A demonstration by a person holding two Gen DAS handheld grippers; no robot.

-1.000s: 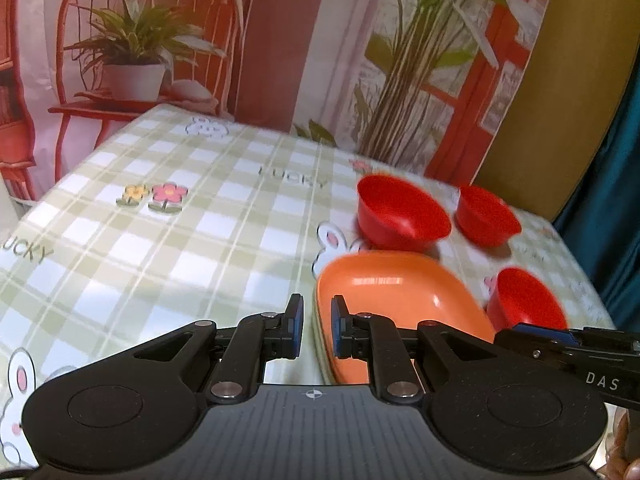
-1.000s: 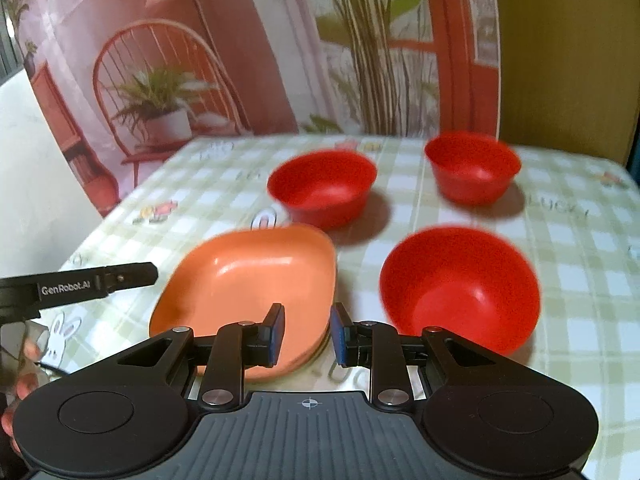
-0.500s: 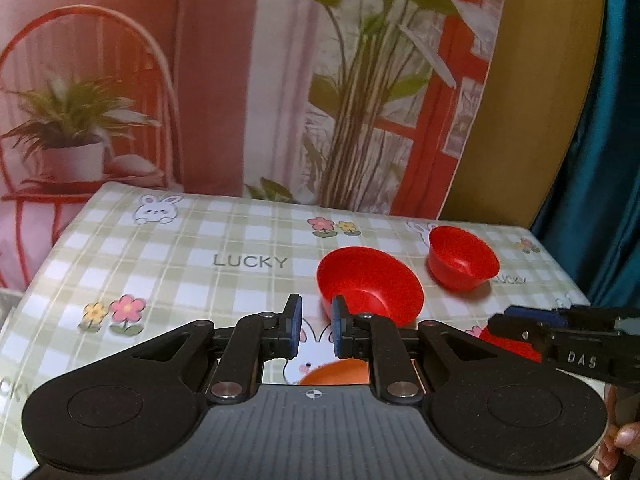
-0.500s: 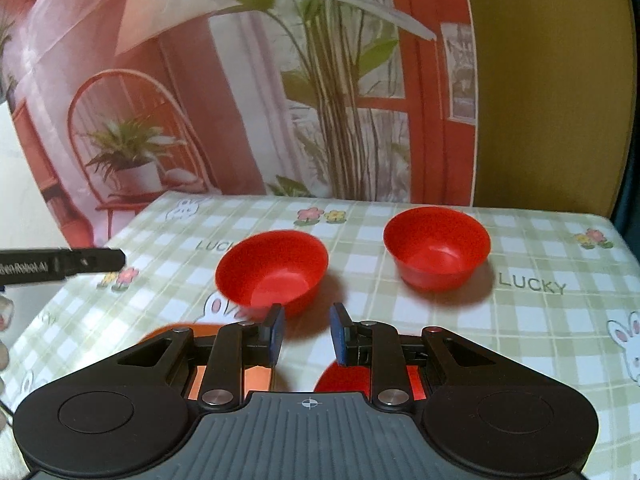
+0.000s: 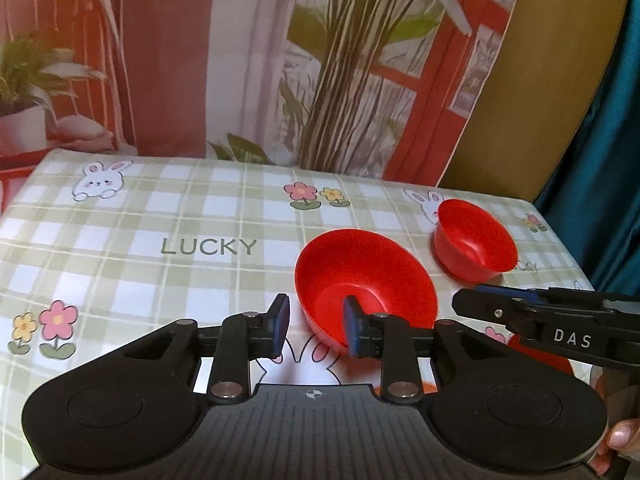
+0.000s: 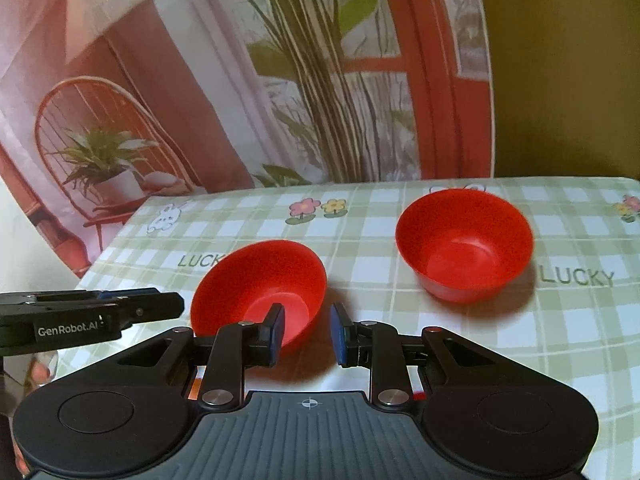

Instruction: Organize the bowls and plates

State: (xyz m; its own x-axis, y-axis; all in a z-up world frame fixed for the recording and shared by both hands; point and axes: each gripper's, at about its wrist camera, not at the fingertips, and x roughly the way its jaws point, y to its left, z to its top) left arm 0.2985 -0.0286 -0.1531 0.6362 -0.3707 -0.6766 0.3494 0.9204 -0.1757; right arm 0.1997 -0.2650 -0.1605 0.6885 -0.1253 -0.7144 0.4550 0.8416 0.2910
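Note:
A wide red bowl sits on the checked tablecloth; it also shows in the right wrist view. A smaller red bowl stands behind it to the right, seen too in the right wrist view. My left gripper is open and empty, just in front of the wide bowl's near left rim. My right gripper is open and empty, at the wide bowl's near right rim. A sliver of the orange plate shows under the left gripper. Each gripper appears in the other's view: the right one and the left one.
The table carries a green checked cloth with rabbits, flowers and "LUCKY" prints. A printed backdrop hangs behind the far edge. A teal curtain hangs at the right.
Both grippers have opened from nearly shut. Both moved forward past the orange plate and the nearest bowl toward the wide red bowl, which now looms larger.

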